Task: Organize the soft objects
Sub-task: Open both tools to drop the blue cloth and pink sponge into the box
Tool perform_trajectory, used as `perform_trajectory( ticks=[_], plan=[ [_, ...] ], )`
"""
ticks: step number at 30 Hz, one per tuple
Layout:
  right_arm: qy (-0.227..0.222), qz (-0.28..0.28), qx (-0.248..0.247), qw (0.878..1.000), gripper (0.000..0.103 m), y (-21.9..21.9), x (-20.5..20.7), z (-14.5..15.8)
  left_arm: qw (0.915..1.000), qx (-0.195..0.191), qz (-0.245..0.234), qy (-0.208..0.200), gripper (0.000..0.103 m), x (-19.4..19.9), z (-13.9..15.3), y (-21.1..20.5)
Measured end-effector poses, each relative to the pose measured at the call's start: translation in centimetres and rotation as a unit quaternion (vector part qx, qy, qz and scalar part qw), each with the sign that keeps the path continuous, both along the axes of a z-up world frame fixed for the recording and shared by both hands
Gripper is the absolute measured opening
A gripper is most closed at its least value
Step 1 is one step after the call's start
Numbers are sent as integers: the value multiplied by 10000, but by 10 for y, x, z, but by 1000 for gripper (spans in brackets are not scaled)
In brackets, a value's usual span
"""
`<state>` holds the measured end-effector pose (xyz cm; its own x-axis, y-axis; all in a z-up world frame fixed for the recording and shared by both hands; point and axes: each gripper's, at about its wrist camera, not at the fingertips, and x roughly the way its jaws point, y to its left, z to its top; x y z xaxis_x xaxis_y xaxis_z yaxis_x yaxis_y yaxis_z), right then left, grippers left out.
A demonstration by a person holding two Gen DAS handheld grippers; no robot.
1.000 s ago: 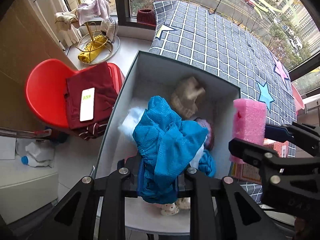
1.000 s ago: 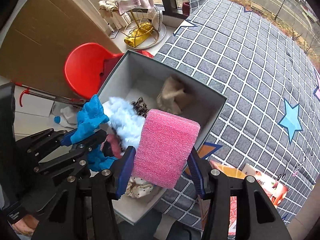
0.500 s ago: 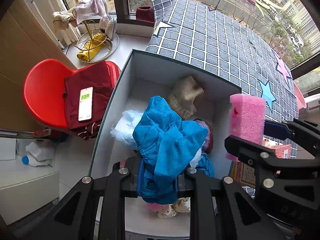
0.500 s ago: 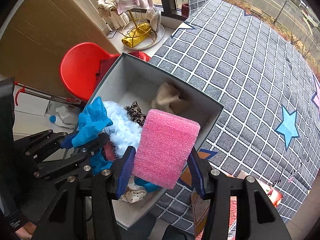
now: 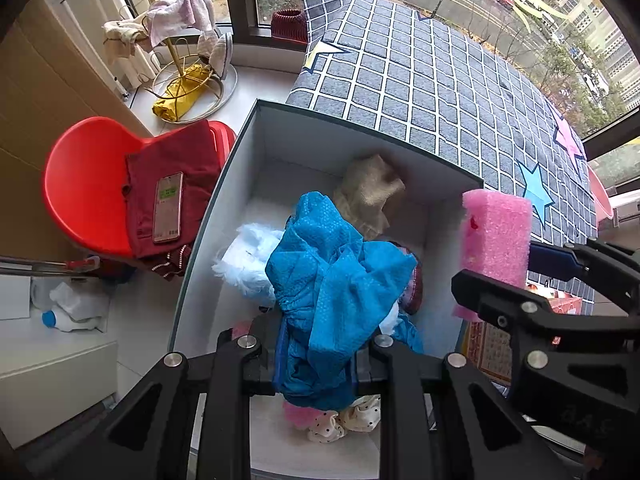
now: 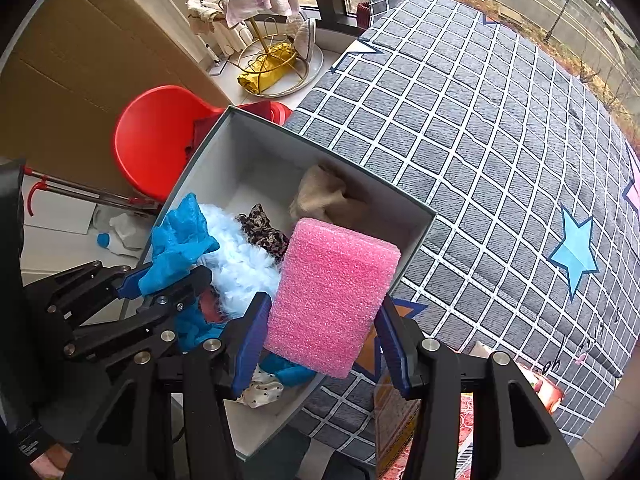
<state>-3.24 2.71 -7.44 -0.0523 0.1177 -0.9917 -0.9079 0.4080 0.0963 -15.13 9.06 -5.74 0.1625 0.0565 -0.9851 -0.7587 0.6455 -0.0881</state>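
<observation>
**Reporter:** Tools poised over a grey box [image 5: 224, 216]: why is each held as it is?

**Editor:** Both point down into the open box. The left tool [image 5: 316, 356] is pinched tight on a blue cloth [image 5: 336, 280], which hangs bunched between its jaws above the box's contents. The right tool [image 6: 320, 332] is clamped on a pink foam block [image 6: 332, 296], gripped by its two long sides and standing upright over the box's near corner. The likely aim is to drop both inside.

**Reporter:** What lies beneath, and what crowds them?

**Editor:** Below the left tool sit a pale-blue fluffy piece [image 6: 244, 268], a leopard-print scrap [image 6: 262, 232], a beige cloth [image 5: 370, 194] toward the far wall and a polka-dot item [image 5: 344, 420] nearest the tool. The floor is bare only at the far end. The two tools hang close side by side, so either could brush the other. Beyond the box lie a checked bed cover [image 6: 480, 140] and a red chair [image 5: 80, 200] bearing a phone [image 5: 168, 208].
</observation>
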Motion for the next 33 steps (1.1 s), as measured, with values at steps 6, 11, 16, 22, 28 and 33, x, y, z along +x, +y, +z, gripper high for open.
perform_trajectory(
  ticks=[6, 11, 16, 22, 28, 33],
  plan=[
    [-4, -7, -21, 10000, 53, 1, 1, -1, 10000, -20, 1, 2, 24, 0, -1, 1],
    [34, -55, -52, 10000, 53, 0, 3, -4, 10000, -68, -10, 17, 24, 1, -4, 0],
    [59, -83, -57, 9999, 55, 0, 4, -5, 9999, -91, -4, -117, 42, 0, -2, -1],
    [72, -232, -18, 9997, 85, -6, 11, -6, 9999, 91, 80, 13, 78, -10, -4, 1],
    [116, -354, 193, 9991, 93, -12, 13, 3, 9978, 419, 118, 504, 83, -14, -4, 0],
    [115, -341, 315, 9989, 93, -16, 7, 14, 9990, 146, 120, 395, 83, -19, -1, -2]
  ],
)
